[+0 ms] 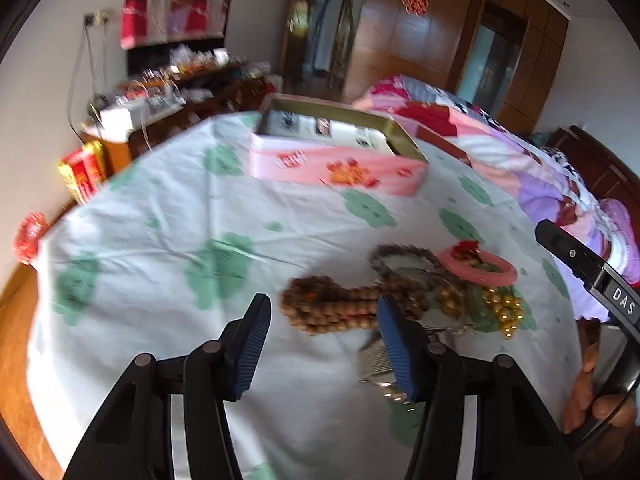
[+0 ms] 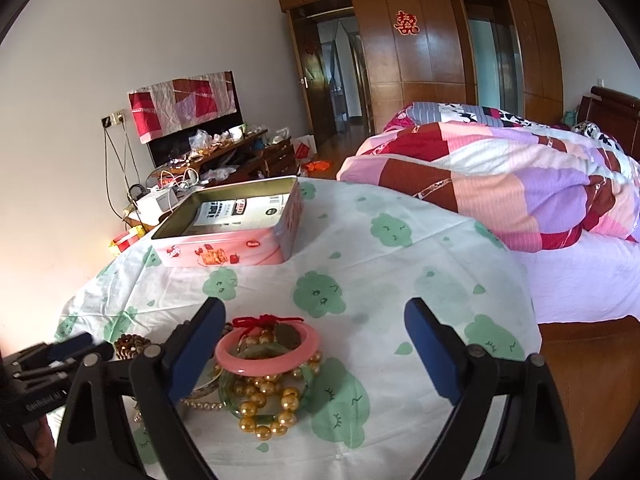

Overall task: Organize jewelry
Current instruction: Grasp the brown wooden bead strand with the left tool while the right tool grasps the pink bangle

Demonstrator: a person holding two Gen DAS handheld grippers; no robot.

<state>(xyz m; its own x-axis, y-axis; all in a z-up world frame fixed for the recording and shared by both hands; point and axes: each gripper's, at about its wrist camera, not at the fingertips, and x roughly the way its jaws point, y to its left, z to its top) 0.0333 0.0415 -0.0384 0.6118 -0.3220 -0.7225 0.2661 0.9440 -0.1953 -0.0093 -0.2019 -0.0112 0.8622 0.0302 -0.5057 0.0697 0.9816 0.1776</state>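
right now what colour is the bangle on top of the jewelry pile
Pink bangle, resting on a green one; clearest in the right wrist view.

Your left gripper (image 1: pixel 324 320) tilts steeply downward, jaws apart with nothing pressed between the blue pads. Your right gripper (image 2: pixel 316 340) points down more gently, jaws spread wide and gripping nothing. Your right hand (image 1: pixel 600 396) wraps its handle.

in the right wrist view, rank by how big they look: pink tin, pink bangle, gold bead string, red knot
1. pink tin
2. pink bangle and gold bead string: about alike, and both lie nearer the camera than the tin
3. red knot
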